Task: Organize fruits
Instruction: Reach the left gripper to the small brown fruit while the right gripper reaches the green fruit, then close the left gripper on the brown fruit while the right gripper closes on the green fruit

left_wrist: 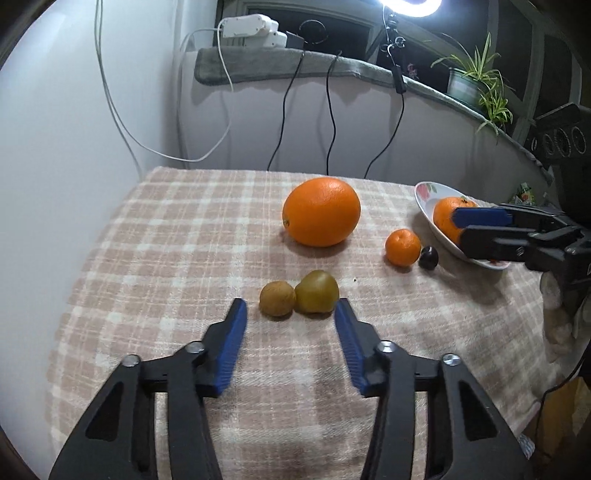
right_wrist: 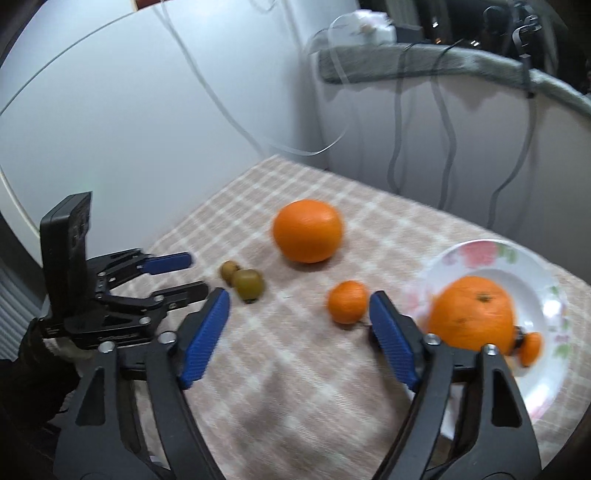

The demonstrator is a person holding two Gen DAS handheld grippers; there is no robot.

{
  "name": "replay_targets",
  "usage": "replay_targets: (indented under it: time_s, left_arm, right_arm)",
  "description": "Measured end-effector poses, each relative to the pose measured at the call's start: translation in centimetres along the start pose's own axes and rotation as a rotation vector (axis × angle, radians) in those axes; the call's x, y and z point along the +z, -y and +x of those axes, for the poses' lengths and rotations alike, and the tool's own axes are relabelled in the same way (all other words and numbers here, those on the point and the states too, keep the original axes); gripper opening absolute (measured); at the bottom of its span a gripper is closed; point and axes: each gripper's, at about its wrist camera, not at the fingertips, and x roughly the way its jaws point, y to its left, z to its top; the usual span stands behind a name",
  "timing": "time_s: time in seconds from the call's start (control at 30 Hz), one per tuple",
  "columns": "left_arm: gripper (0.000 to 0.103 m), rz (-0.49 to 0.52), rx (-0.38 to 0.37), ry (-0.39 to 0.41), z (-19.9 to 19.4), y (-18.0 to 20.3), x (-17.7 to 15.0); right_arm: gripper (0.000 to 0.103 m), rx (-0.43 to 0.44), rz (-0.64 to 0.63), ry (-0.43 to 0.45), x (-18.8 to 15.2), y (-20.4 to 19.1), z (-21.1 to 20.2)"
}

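A large orange (left_wrist: 321,211) (right_wrist: 307,230) sits mid-table on the checked cloth. Two small kiwis (left_wrist: 299,297) (right_wrist: 243,280) touch each other just beyond my left gripper (left_wrist: 291,314), which is open and empty. A small mandarin (left_wrist: 402,246) (right_wrist: 347,301) and a dark small fruit (left_wrist: 428,257) lie left of a flowered white plate (left_wrist: 424,192) (right_wrist: 546,384). The plate holds an orange (left_wrist: 447,218) (right_wrist: 472,314) and a small orange fruit (right_wrist: 530,347). My right gripper (right_wrist: 299,299) (left_wrist: 458,225) is open and empty, near the plate.
The table's cloth (left_wrist: 166,240) ends at a white wall on the left. Cables (left_wrist: 280,122) hang behind the table. A potted plant (left_wrist: 476,81) stands on the back ledge, under a ring light (left_wrist: 410,5).
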Motion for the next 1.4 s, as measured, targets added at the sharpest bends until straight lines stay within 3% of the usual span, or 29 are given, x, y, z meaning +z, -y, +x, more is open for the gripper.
replay_targets:
  time_s: [0.23,0.37,0.83,1.03,1.3,1.4]
  left_arm:
    - [0.035,0.062,-0.002,-0.034,1.0,-0.3,0.1]
    - [0.033,0.111,0.0,-0.056,1.6,-0.1,0.1]
    - [0.029,0.153,-0.006,-0.084,3.0,-0.3,0.6]
    - [0.026,0.171,-0.008,-0.09,3.4,-0.3,0.5]
    - [0.022,0.176,-0.005,-0.094,3.6,-0.5,0.4]
    - [0.022,0.177,0.0,-0.09,3.7,-0.5,0.4]
  right_arm:
    - [0.065,0.086,0.017,-0.064,0.4,-1.3,3.7]
    - [0.056,0.129,0.048,-0.097,0.6,-1.4,5.6]
    - [0.055,0.221,0.168,-0.152,1.1,-0.4,9.8]
    - [0.05,0.221,0.159,-0.17,1.3,-0.8,10.5]
    - [0.031,0.216,0.162,-0.205,1.1,-0.8,11.7]
    - [0.03,0.203,0.163,-0.218,1.2,-0.8,11.7]
